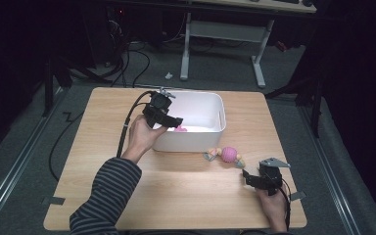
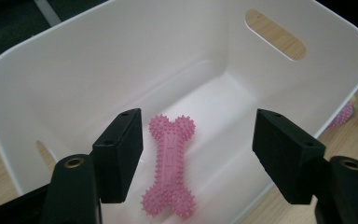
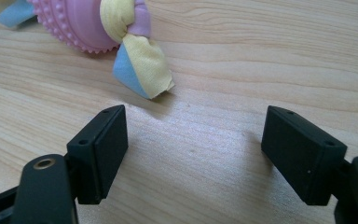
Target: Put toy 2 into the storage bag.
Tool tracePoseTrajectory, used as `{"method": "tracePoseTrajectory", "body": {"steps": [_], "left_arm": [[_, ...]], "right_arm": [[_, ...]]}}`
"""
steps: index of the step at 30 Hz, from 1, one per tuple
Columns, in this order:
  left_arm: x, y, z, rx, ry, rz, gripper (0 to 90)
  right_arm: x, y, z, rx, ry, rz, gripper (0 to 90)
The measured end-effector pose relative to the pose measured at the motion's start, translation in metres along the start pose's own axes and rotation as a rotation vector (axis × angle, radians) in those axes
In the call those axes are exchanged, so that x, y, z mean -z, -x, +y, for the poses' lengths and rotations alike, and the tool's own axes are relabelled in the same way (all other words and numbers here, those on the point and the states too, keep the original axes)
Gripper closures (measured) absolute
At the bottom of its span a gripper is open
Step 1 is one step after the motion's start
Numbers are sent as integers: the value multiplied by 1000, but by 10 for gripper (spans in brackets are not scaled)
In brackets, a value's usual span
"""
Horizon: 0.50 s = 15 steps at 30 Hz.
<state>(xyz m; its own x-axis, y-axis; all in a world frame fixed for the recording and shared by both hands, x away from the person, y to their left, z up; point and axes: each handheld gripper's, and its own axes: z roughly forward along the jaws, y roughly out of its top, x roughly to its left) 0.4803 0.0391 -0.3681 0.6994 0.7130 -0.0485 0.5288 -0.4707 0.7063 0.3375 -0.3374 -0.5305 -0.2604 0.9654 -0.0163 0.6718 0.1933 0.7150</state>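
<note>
Left gripper view: spiky pink rubber bone (image 2: 170,165) in smooth white bin (image 2: 74,70).

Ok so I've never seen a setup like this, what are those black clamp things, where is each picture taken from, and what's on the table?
A person holds a hand-held clamp in each hand, and each clamp carries its own camera. The high view looks down on a wooden table. The left gripper hangs over a white bin; its own view shows open jaws and a pink spiky bone toy lying loose on the bin's floor. The right gripper rests low over the table, jaws open and empty, facing a pink ball toy with cloth knots. Nothing is held.
</note>
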Motion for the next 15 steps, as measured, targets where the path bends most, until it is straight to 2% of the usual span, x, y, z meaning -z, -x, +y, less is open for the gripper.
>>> {"method": "tracePoseTrajectory", "body": {"steps": [5,12,15], "left_arm": [[16,-7,-16,19,30,13,325],[34,-12,-33,19,44,29,332],[40,-11,-39,13,54,52,331]], "right_arm": [[0,0,0,0,1,-1,229],[0,0,0,0,-1,1,229],[0,0,0,-1,-1,1,229]]}}
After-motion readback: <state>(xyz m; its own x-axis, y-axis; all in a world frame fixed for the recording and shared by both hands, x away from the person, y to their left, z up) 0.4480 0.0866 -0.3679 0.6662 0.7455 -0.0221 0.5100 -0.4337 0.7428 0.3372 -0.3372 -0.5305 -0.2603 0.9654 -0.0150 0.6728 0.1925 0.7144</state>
